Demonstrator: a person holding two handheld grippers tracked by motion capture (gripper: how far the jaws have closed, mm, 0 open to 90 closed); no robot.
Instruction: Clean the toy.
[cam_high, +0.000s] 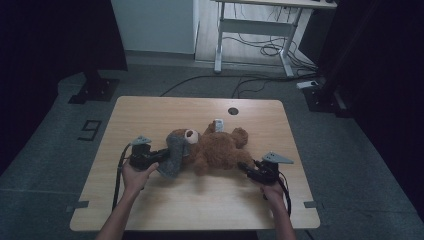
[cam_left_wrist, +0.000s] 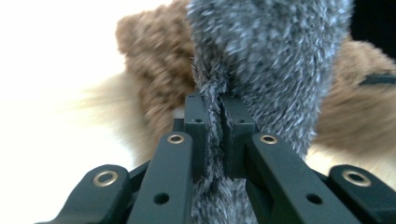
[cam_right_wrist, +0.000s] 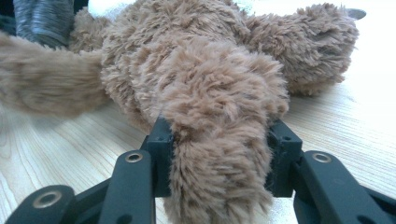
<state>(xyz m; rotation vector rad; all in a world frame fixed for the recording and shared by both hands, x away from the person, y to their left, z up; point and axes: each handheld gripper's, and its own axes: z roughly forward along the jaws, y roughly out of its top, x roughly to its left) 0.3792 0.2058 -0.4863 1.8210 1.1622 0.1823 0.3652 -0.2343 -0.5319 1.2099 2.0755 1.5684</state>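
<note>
Evidently soft, light plush — left claw (cam_left_wrist: 214, 135) pinches the grey hat (cam_left_wrist: 271, 60), right claw (cam_right_wrist: 219, 149) the teddy bear (cam_right_wrist: 196, 65)'s leg (squashy, grippable).

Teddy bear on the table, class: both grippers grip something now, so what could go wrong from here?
1. The left gripper pinches only a thin fold of the grey furry cloth; it could slip out if pulled.
2. The right gripper clamps one leg of the teddy bear; opposite pulls might strain its seams.
3. The white tag might snag.

High view dim; gripper views overexposed, blurred.
</note>
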